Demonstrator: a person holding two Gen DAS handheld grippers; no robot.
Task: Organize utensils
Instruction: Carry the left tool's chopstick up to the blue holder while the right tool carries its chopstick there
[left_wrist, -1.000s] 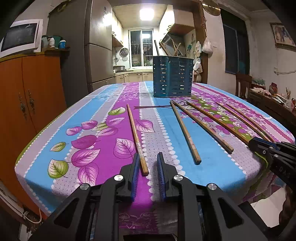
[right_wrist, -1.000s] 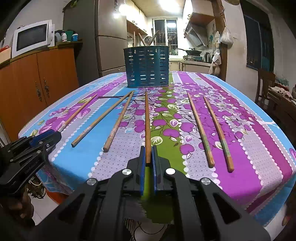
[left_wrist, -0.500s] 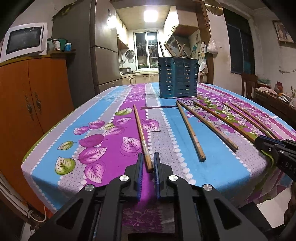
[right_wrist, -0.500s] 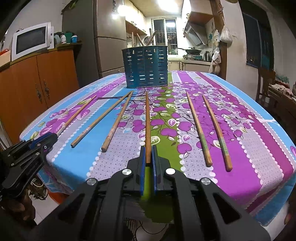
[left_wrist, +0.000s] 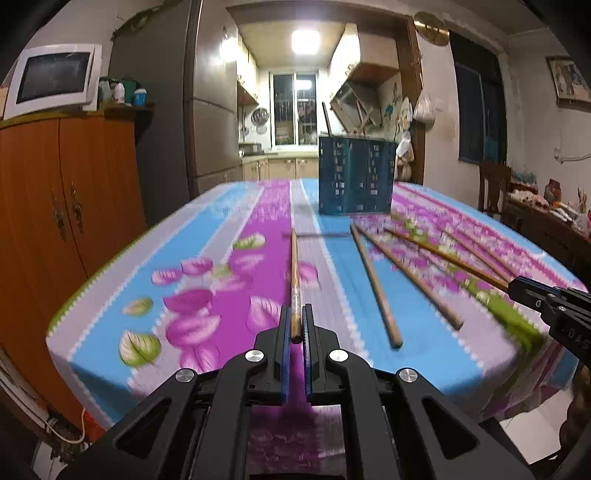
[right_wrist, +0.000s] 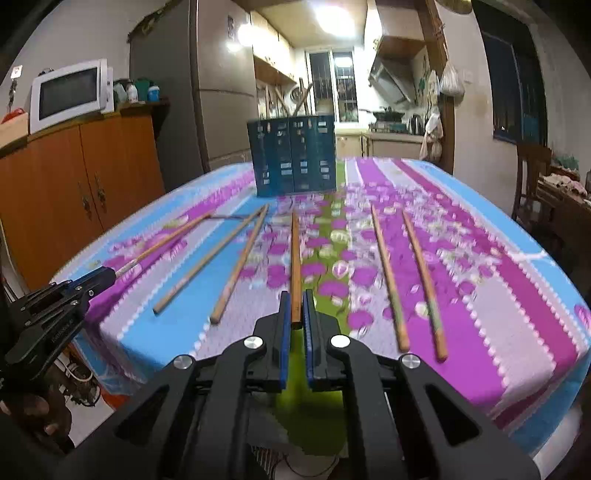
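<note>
**On the flowered tablecloth, two sticks gripped**

Across the flowered tablecloth (right_wrist: 461, 258) stands a blue slotted holder (right_wrist: 293, 157) at the far end, with loose chopsticks (right_wrist: 388, 273) lying before it. Left gripper (left_wrist: 295, 325) clamps the near end of one chopstick (left_wrist: 294, 273); right gripper (right_wrist: 295, 314) pinches the middle chopstick (right_wrist: 295, 258) likewise.

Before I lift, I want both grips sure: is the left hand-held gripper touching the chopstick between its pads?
Touching. The left wrist view shows the left hand-held gripper with both blue pads pressed on the chopstick, no gap.
</note>
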